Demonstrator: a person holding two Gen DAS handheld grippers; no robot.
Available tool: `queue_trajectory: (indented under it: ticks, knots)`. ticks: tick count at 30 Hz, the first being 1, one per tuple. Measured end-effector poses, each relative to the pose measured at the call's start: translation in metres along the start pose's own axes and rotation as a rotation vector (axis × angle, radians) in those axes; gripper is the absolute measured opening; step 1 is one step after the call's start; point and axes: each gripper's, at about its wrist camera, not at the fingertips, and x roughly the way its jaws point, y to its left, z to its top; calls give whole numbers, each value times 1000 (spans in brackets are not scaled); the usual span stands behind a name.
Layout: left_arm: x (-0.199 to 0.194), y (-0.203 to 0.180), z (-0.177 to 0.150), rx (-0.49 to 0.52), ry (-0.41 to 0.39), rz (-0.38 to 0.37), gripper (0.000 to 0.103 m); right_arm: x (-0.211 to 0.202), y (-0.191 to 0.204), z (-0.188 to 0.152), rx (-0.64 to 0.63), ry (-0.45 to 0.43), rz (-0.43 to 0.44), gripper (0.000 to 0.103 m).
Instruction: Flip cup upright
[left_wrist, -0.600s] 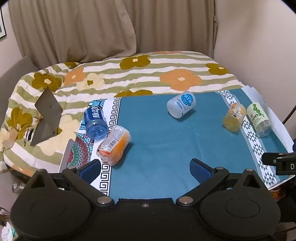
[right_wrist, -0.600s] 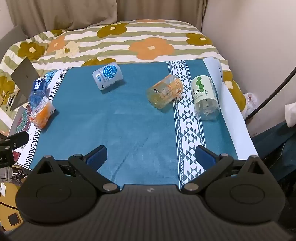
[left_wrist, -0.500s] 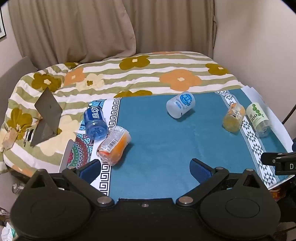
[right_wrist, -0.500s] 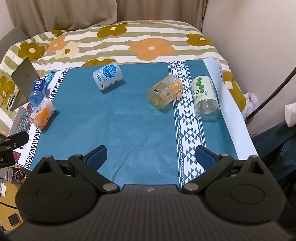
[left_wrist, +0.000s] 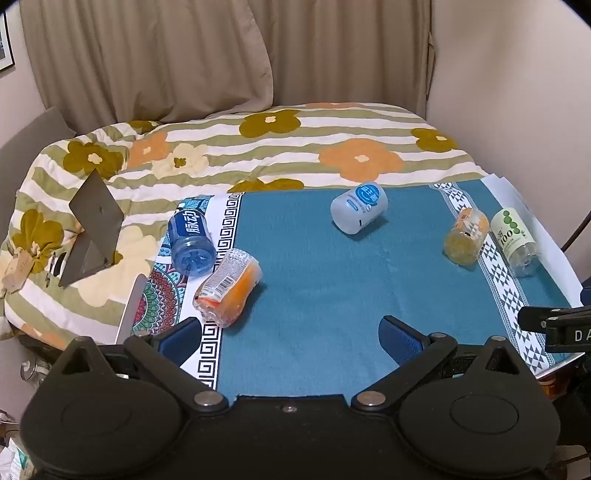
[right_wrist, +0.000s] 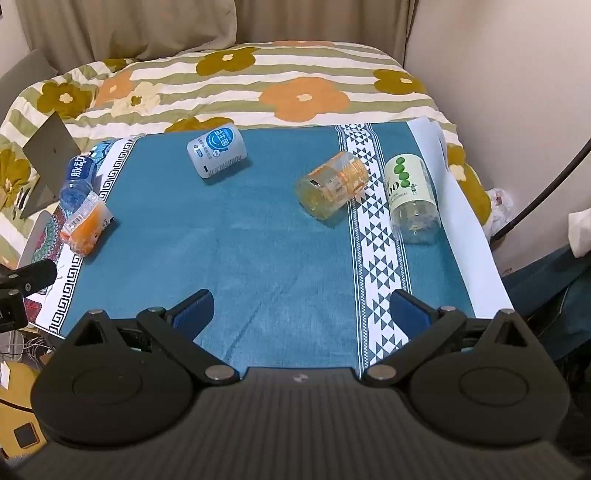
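Observation:
Several containers lie on their sides on a teal cloth (left_wrist: 325, 280). A white cup with a blue round label (left_wrist: 358, 212) (right_wrist: 217, 155) lies at the far middle. An orange-yellow cup (left_wrist: 466, 236) (right_wrist: 332, 189) and a clear bottle with green dots (left_wrist: 515, 236) (right_wrist: 410, 197) lie at the right. A blue bottle (left_wrist: 190, 238) (right_wrist: 78, 179) and an orange-labelled cup (left_wrist: 229, 291) (right_wrist: 86, 225) lie at the left. My left gripper (left_wrist: 290, 336) and right gripper (right_wrist: 301, 308) are both open and empty, above the cloth's near edge.
A flowered striped blanket (left_wrist: 258, 147) covers the bed behind the cloth. A grey folded stand (left_wrist: 94, 225) rests on it at the left. A wall (right_wrist: 517, 74) is close on the right, with a dark cable (right_wrist: 546, 188) beside it.
Both views have shifted very slightly; the containers have not moved and both grippers stay open.

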Motion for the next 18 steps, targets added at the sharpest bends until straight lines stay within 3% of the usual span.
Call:
queue_trajectory:
  ticks: [18]
  knots:
    - [-1, 0, -3, -12, 0, 0, 103, -3, 1, 0, -15, -3, 7, 103]
